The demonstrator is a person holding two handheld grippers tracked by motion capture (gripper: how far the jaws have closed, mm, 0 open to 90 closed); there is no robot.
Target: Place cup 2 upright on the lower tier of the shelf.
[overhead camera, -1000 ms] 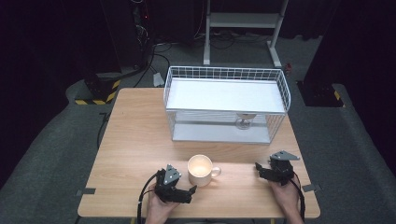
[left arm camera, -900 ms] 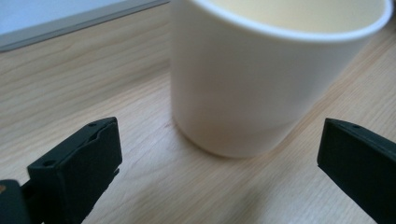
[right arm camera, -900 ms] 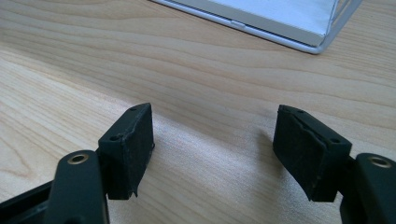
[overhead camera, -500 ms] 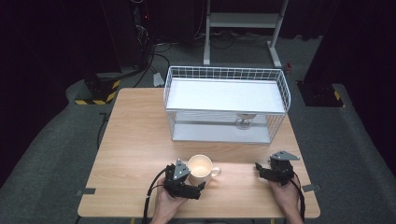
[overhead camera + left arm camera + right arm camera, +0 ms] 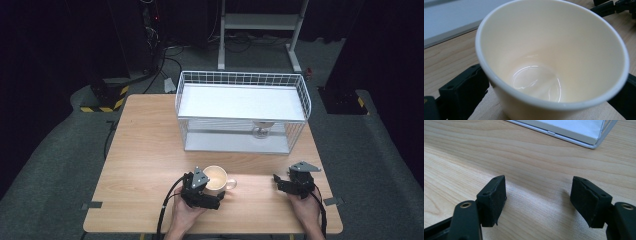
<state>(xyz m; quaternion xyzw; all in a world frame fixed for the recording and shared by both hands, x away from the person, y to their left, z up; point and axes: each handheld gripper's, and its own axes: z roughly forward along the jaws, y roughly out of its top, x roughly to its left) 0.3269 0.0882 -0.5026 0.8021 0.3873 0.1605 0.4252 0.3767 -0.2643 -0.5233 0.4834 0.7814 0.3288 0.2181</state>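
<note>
the left gripper (image 5: 215, 192) has moved in around the cream mug (image 5: 216, 178), jaws straddling it ready to grip, while the right gripper (image 5: 276, 181), right of the mug, sits half open and empty.

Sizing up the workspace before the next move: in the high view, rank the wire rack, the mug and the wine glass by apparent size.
1. Wire rack, by far the largest.
2. Mug, beside the left gripper.
3. Wine glass, under the rack's shelf; partly hidden and farther off, so its place below the mug is unsure.
</note>
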